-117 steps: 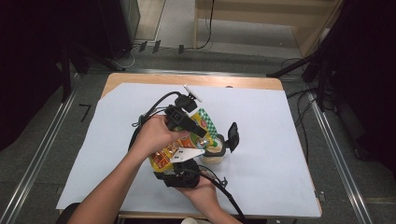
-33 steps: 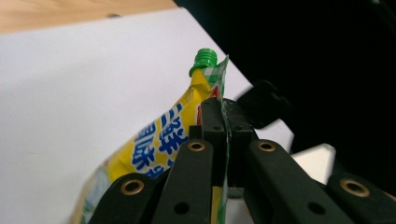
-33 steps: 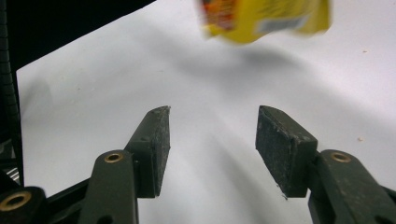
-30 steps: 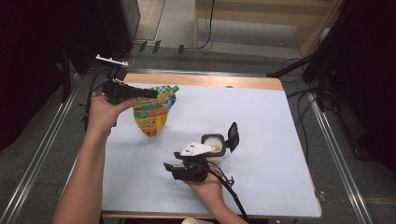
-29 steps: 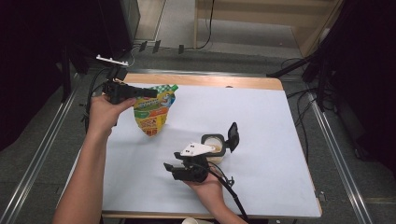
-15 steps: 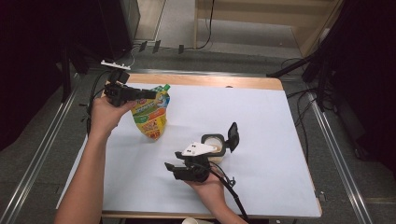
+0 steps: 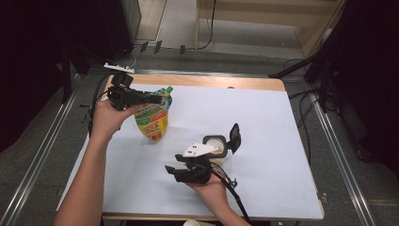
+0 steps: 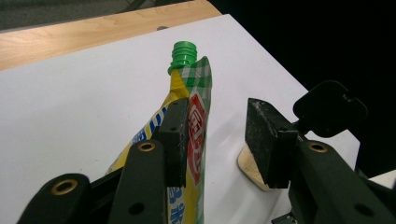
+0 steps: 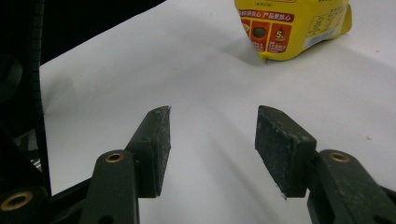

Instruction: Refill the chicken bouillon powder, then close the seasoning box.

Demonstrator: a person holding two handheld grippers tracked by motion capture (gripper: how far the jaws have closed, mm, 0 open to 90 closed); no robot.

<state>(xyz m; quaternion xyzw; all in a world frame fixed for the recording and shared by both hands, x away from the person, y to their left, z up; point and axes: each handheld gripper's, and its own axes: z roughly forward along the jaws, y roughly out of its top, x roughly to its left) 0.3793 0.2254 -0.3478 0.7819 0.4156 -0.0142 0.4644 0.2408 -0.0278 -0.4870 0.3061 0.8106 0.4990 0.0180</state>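
Note:
A yellow spout pouch (image 7: 153,120) with a green cap (image 8: 183,53) stands on its base on the white sheet (image 7: 263,117) at the back left. My left gripper (image 7: 157,100) reaches level across its top; its jaws have just been opening. In the left gripper view the pouch (image 8: 196,107) lies against one pad (image 8: 175,140) while the other pad stands apart, so the left gripper (image 8: 217,135) is open. My right gripper (image 7: 169,170) rests near the front edge, open, with bare sheet between its pads (image 9: 212,144). The pouch's base (image 9: 294,28) shows beyond it.
A small round cup (image 7: 214,145) with a black flip lid (image 7: 234,138) raised stands just right of the right hand. The wooden table edge (image 7: 211,81) runs along the back. Dark floor and metal rails lie to both sides.
The left gripper's jaws have spread apart and let go of the pouch top. The pouch has come down a little and now stands on the sheet. The right hand has kept still.

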